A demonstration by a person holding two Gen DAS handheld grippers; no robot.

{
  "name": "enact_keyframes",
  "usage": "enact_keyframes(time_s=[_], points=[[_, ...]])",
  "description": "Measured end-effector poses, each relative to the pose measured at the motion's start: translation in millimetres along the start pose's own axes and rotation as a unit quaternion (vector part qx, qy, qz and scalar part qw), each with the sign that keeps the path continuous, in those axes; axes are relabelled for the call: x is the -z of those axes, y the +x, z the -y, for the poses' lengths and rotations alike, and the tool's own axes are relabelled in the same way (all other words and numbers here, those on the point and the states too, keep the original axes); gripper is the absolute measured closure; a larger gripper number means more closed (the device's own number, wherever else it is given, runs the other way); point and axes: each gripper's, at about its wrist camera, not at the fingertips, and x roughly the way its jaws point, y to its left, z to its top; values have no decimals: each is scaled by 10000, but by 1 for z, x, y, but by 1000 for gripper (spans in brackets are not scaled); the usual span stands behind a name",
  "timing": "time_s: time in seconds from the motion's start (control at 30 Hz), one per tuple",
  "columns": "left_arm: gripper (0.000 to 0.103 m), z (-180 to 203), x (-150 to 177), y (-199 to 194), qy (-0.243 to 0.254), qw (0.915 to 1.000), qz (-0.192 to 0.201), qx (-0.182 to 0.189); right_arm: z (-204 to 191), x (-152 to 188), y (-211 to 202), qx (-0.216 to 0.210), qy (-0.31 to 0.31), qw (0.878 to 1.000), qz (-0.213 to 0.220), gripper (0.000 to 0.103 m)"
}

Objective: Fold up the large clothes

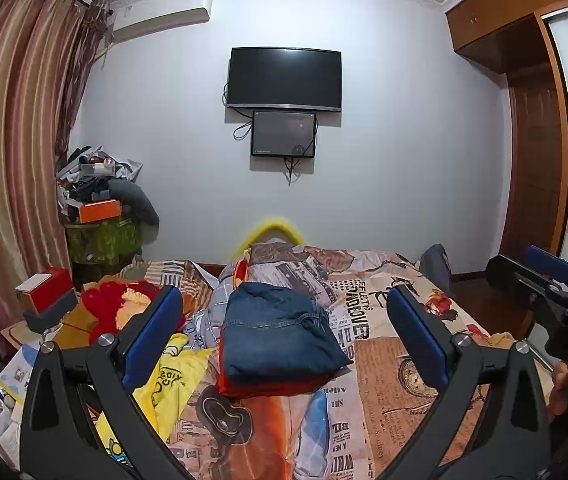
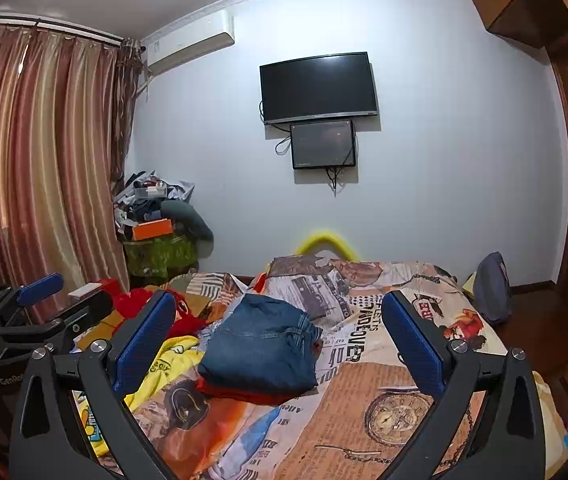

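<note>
Two tools — left tool (image 1: 284,336), right tool (image 2: 280,340) — both spread wide, empty, folded jeans (image 1: 280,336) on bed (image 1: 404,380).

I see the bed (image 1: 396,380) covered by a newspaper-print quilt (image 2: 364,400). Folded blue jeans (image 1: 280,332) sit mid-bed on top of a folded red garment (image 1: 268,386). Just left of that stack lies a loose yellow garment (image 1: 164,384), and farther left a red fuzzy item (image 1: 112,308). A rumpled fold of the quilt bunches up behind the jeans.
</note>
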Motion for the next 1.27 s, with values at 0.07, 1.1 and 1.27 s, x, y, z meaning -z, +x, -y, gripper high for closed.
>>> enact_keyframes(time_s=[0.07, 1.1, 1.27], points=[[0, -1, 0, 1, -27, 10000, -22, 9, 0, 1, 1, -7, 8, 10000, -16, 1], [0, 1, 1, -2, -55, 9998, -103, 186, 4, -5, 1, -2, 55, 10000, 39, 0], [0, 0, 1, -6, -47, 9999, -86, 122, 3, -5, -1, -9, 70, 10000, 55, 0]])
